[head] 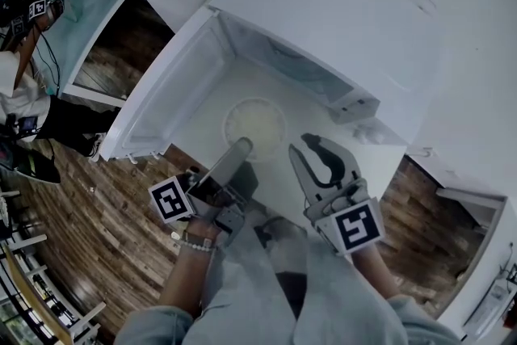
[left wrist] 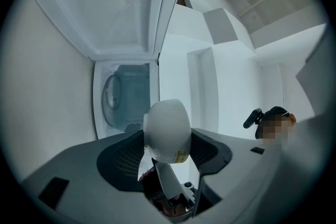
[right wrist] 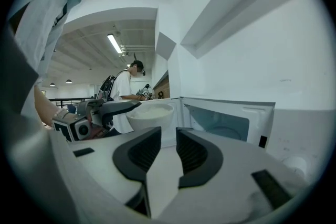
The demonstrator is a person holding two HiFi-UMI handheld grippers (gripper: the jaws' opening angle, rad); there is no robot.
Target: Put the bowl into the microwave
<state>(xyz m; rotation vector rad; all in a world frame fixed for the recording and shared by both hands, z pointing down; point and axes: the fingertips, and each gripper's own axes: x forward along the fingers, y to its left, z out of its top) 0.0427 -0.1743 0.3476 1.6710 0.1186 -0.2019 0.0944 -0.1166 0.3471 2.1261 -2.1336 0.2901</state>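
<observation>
Left gripper (head: pixel 240 146) is clamped on the near rim of the white bowl (head: pixel 255 124), a pinch on one edge only. The bowl hangs in the air at the mouth of the open microwave (head: pixel 339 28); can't tell if it is past the threshold, and it isn't set down. The door (head: pixel 170 85) is swung out at 9 o'clock of the bowl, and the turntable (left wrist: pixel 111 98) is bare. Right gripper (head: pixel 311 153) sits at 4 o'clock of the bowl, jaws a narrow gap apart with nothing between them. Risks as I judge them: the one-sided rim grip lets the bowl tip or slide out on the push in; the far rim clips the cavity frame if it goes in low or off-centre; the right gripper is close enough to bump it.
</observation>
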